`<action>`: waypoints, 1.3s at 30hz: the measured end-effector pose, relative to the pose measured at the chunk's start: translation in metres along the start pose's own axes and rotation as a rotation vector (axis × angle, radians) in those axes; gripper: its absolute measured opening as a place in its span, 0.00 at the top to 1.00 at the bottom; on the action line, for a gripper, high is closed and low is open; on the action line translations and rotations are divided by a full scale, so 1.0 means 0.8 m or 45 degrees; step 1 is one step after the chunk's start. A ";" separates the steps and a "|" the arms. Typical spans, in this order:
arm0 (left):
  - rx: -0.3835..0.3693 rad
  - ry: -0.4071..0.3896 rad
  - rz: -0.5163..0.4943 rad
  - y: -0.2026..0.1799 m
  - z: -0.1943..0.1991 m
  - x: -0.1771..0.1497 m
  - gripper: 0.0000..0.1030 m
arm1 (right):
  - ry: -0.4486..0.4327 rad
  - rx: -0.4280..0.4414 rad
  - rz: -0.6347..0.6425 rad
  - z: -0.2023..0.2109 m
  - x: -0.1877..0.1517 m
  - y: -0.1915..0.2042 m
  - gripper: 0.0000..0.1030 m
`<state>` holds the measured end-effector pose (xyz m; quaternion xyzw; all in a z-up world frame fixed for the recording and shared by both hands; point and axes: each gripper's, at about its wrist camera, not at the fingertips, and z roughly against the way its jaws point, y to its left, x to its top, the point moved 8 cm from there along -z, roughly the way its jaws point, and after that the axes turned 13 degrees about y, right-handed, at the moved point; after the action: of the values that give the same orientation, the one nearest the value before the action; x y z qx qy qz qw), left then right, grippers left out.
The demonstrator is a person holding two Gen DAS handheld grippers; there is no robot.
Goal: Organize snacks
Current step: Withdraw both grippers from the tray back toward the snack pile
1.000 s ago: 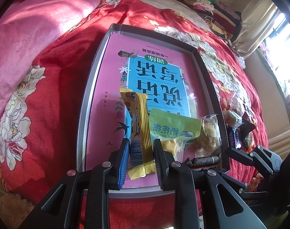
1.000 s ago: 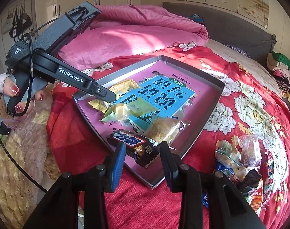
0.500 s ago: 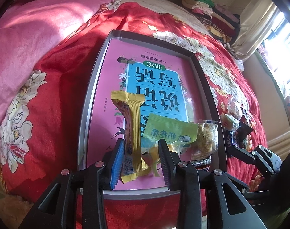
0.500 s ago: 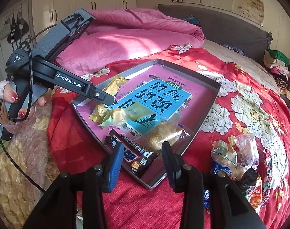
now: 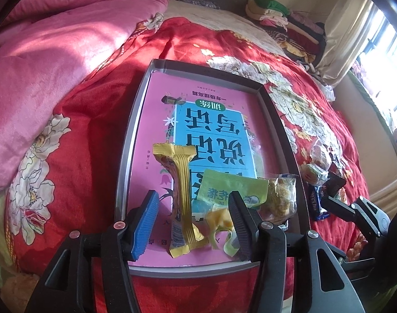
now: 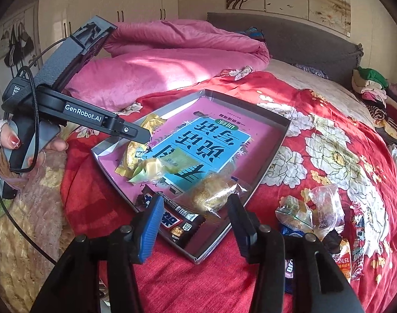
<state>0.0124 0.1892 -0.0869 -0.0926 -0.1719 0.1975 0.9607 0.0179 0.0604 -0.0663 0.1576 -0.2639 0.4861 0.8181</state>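
A grey tray (image 5: 130,140) lined with a pink and blue book lies on the red bedspread. At its near end a yellow snack bar (image 5: 182,200) lies loose between the fingers of my left gripper (image 5: 193,216), whose jaws are opening and do not touch it. A green packet (image 5: 232,190) and a clear pastry bag (image 5: 282,198) lie beside the bar. In the right wrist view a dark chocolate bar (image 6: 177,219) rests in the near corner of the tray (image 6: 276,151). My right gripper (image 6: 195,221) straddles it, jaws opening, pads clear of it. The left gripper (image 6: 135,133) hovers over the tray's left end.
A pile of loose wrapped snacks (image 6: 315,214) lies on the bedspread right of the tray. A pink quilt (image 6: 172,60) is bunched up behind the tray. Folded clothes (image 5: 271,13) are stacked at the far end of the bed. A hand (image 6: 5,140) holds the left gripper's handle.
Both grippers have spread their jaws. The left one let go of the yellow bar and the right one of the chocolate bar; both bars now lie in the tray.
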 end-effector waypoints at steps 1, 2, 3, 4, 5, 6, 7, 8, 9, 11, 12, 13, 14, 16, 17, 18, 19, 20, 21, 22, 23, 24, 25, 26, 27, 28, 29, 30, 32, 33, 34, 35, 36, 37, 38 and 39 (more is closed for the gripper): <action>-0.002 -0.006 0.000 0.000 0.001 0.000 0.44 | -0.006 -0.004 -0.004 0.001 0.001 -0.001 0.50; -0.003 -0.013 -0.002 -0.001 0.003 0.001 0.44 | -0.010 -0.003 -0.008 0.002 0.001 -0.002 0.49; -0.003 -0.017 -0.007 -0.002 0.004 0.001 0.44 | -0.015 -0.003 -0.011 0.003 0.002 -0.002 0.47; -0.004 -0.024 -0.009 -0.003 0.006 0.001 0.44 | -0.022 -0.007 -0.014 0.004 0.002 -0.004 0.47; -0.007 -0.031 -0.012 -0.004 0.008 0.002 0.44 | -0.027 -0.008 -0.016 0.005 0.002 -0.004 0.47; -0.010 -0.034 -0.016 -0.005 0.008 0.002 0.44 | -0.032 -0.011 -0.020 0.007 0.002 -0.005 0.47; -0.013 -0.038 -0.021 -0.006 0.009 0.002 0.44 | -0.040 -0.017 -0.024 0.008 0.003 -0.007 0.46; -0.014 -0.042 -0.025 -0.008 0.010 0.002 0.44 | -0.047 -0.021 -0.030 0.010 0.003 -0.009 0.46; -0.014 -0.045 -0.030 -0.009 0.011 0.002 0.44 | -0.056 -0.024 -0.037 0.012 0.003 -0.011 0.45; -0.010 -0.053 -0.041 -0.012 0.012 0.002 0.43 | -0.076 -0.029 -0.052 0.017 0.004 -0.015 0.42; -0.006 -0.062 -0.047 -0.014 0.013 0.002 0.43 | -0.088 -0.029 -0.062 0.019 0.005 -0.018 0.40; 0.001 -0.069 -0.055 -0.016 0.014 0.002 0.43 | -0.098 -0.029 -0.072 0.022 0.006 -0.020 0.39; 0.007 -0.075 -0.062 -0.018 0.015 0.001 0.42 | -0.106 -0.031 -0.081 0.024 0.006 -0.022 0.39; 0.006 -0.089 -0.071 -0.022 0.017 0.001 0.39 | -0.120 -0.039 -0.098 0.028 0.007 -0.027 0.38; 0.004 -0.094 -0.074 -0.025 0.018 0.001 0.37 | -0.124 -0.039 -0.107 0.030 0.007 -0.030 0.37; 0.001 -0.099 -0.080 -0.027 0.018 0.001 0.35 | -0.127 -0.037 -0.117 0.031 0.006 -0.032 0.36; -0.002 -0.104 -0.085 -0.030 0.019 0.001 0.34 | -0.130 -0.041 -0.126 0.032 0.007 -0.034 0.35; -0.008 -0.109 -0.089 -0.033 0.020 0.000 0.34 | -0.135 -0.047 -0.133 0.034 0.006 -0.036 0.34; -0.014 -0.111 -0.095 -0.036 0.020 0.000 0.34 | -0.141 -0.053 -0.137 0.036 0.006 -0.038 0.34; -0.021 -0.116 -0.098 -0.040 0.021 -0.001 0.34 | -0.146 -0.058 -0.140 0.038 0.006 -0.040 0.34; -0.029 -0.118 -0.102 -0.042 0.022 -0.001 0.33 | -0.153 -0.060 -0.143 0.040 0.006 -0.041 0.34; -0.035 -0.120 -0.106 -0.045 0.021 -0.002 0.33 | -0.160 -0.062 -0.149 0.043 0.005 -0.042 0.33; -0.039 -0.122 -0.110 -0.047 0.022 -0.003 0.32 | -0.166 -0.064 -0.154 0.044 0.005 -0.044 0.32; -0.041 -0.123 -0.113 -0.050 0.022 -0.004 0.32 | -0.170 -0.066 -0.156 0.046 0.005 -0.046 0.31; -0.043 -0.122 -0.117 -0.052 0.022 -0.005 0.31 | -0.174 -0.071 -0.160 0.048 0.005 -0.047 0.31; -0.045 -0.122 -0.121 -0.055 0.022 -0.005 0.31 | -0.177 -0.073 -0.164 0.050 0.004 -0.049 0.30; -0.048 -0.124 -0.122 -0.057 0.022 -0.006 0.31 | -0.182 -0.073 -0.170 0.052 0.004 -0.051 0.30; -0.056 -0.122 -0.124 -0.059 0.022 -0.007 0.31 | -0.188 -0.077 -0.177 0.054 0.003 -0.053 0.30; -0.066 -0.123 -0.123 -0.062 0.023 -0.009 0.31 | -0.200 -0.085 -0.194 0.060 0.002 -0.059 0.30; -0.072 -0.125 -0.125 -0.064 0.024 -0.010 0.31 | -0.208 -0.089 -0.205 0.063 0.001 -0.063 0.30; -0.074 -0.126 -0.131 -0.067 0.024 -0.010 0.31 | -0.215 -0.094 -0.217 0.066 0.001 -0.067 0.29; -0.071 -0.129 -0.135 -0.068 0.025 -0.011 0.31 | -0.222 -0.099 -0.230 0.070 0.001 -0.071 0.29; -0.067 -0.133 -0.137 -0.070 0.026 -0.011 0.31 | -0.229 -0.106 -0.241 0.073 0.000 -0.075 0.29; -0.069 -0.136 -0.141 -0.072 0.027 -0.012 0.31 | -0.237 -0.113 -0.254 0.076 -0.001 -0.080 0.29; -0.070 -0.138 -0.145 -0.075 0.028 -0.012 0.31 | -0.244 -0.117 -0.267 0.080 -0.001 -0.085 0.28; -0.069 -0.141 -0.148 -0.076 0.029 -0.013 0.31 | -0.250 -0.123 -0.281 0.084 -0.003 -0.091 0.28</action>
<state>0.0163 0.1322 -0.0538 -0.0973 -0.2353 0.1415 0.9566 0.0619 -0.0104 -0.0130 0.1927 -0.3467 0.3621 0.8435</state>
